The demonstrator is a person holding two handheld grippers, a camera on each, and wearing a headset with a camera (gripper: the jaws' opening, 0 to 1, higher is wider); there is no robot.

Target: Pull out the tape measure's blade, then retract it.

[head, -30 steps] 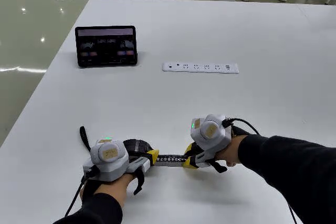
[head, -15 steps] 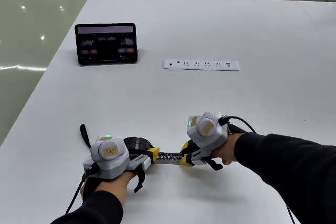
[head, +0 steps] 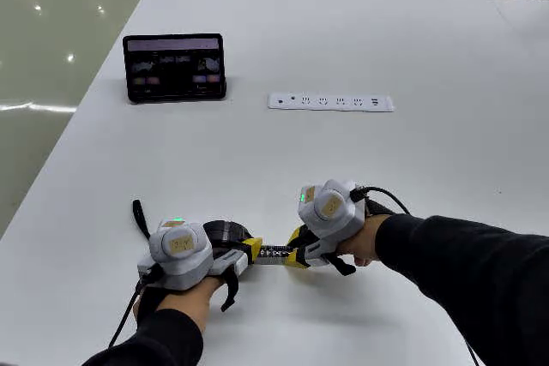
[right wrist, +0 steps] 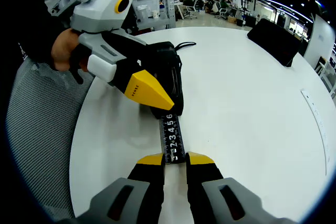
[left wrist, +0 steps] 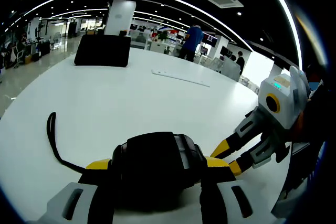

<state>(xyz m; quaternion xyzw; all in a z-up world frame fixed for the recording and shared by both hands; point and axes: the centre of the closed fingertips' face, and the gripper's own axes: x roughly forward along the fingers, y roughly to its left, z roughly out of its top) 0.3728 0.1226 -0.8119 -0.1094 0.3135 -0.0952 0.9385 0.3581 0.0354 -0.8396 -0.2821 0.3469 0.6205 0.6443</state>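
Sitting low centre in the head view, the tape case (head: 225, 231) is clamped between the jaws of the left gripper (head: 240, 255) on the white table (head: 412, 49). A short length of blade (head: 273, 254) is exposed to the right of the case, and its end is pinched by the closed right gripper (head: 296, 255). In the right gripper view the blade is seen running up the frame from the yellow tips to the case, with numbers up to 6 readable. A black strap (head: 137, 216) is laid out to the left of the case. A tablet (head: 174, 67) is propped at upper left, and a power strip (head: 331, 102) is laid flat at upper centre.
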